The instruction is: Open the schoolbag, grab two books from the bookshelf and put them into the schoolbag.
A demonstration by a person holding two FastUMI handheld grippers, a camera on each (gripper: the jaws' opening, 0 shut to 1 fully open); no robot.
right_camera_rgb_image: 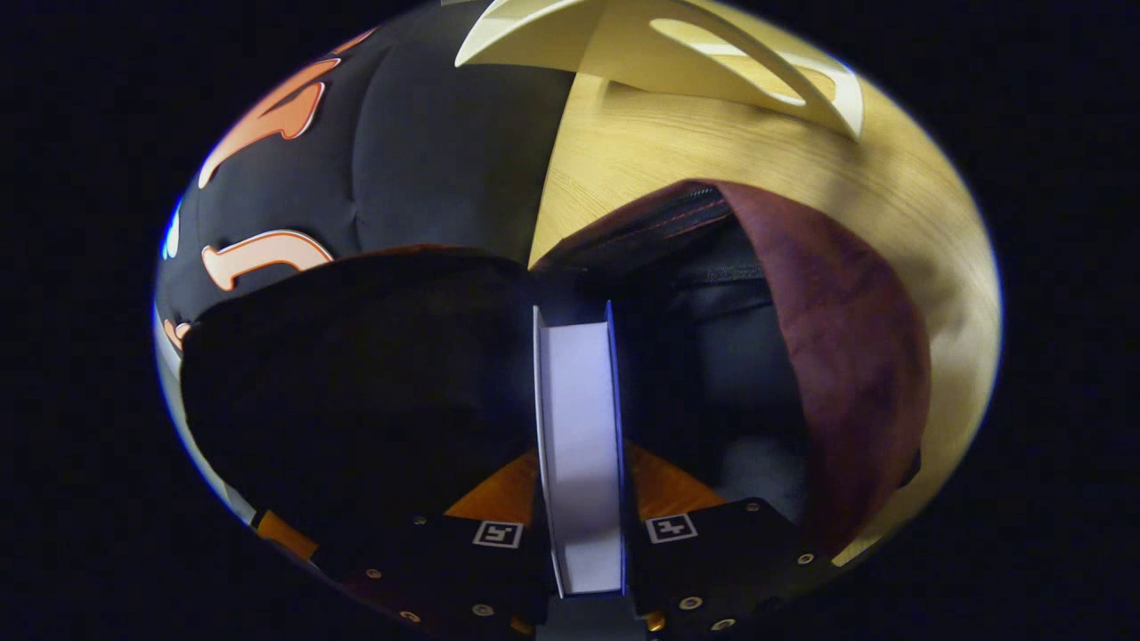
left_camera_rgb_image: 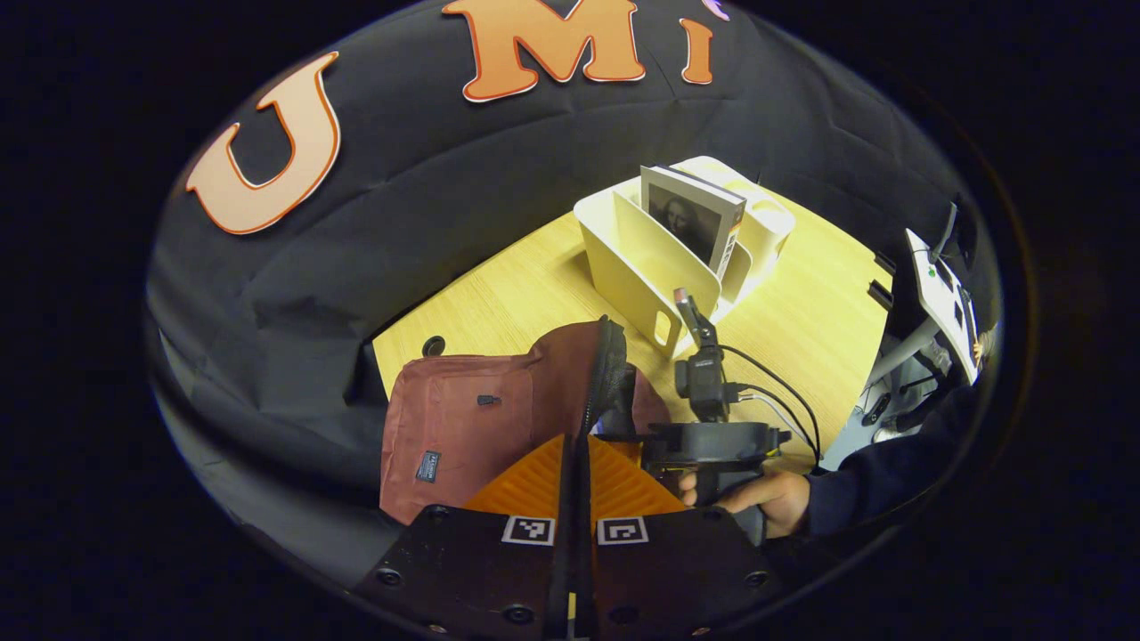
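The maroon schoolbag (left_camera_rgb_image: 463,418) lies on the wooden table (left_camera_rgb_image: 525,294), its mouth held up. My left gripper (left_camera_rgb_image: 574,445) is shut on the black zipper edge (left_camera_rgb_image: 607,365) of that mouth. In the left gripper view, a hand (left_camera_rgb_image: 770,499) holds the right gripper (left_camera_rgb_image: 712,441), which points down into the bag. My right gripper (right_camera_rgb_image: 581,454) is shut on a book (right_camera_rgb_image: 579,401), whose white page edge stands upright inside the dark bag opening (right_camera_rgb_image: 712,356); the maroon flap (right_camera_rgb_image: 855,356) curves at its right. A second book (left_camera_rgb_image: 690,218) with a portrait cover stands in the cream bookshelf (left_camera_rgb_image: 637,267).
The bookshelf (right_camera_rgb_image: 677,53) stands just beyond the bag on the table (right_camera_rgb_image: 712,151). A stand with white equipment (left_camera_rgb_image: 935,285) is past the table's right edge. Black cloth wall closes off the back and left.
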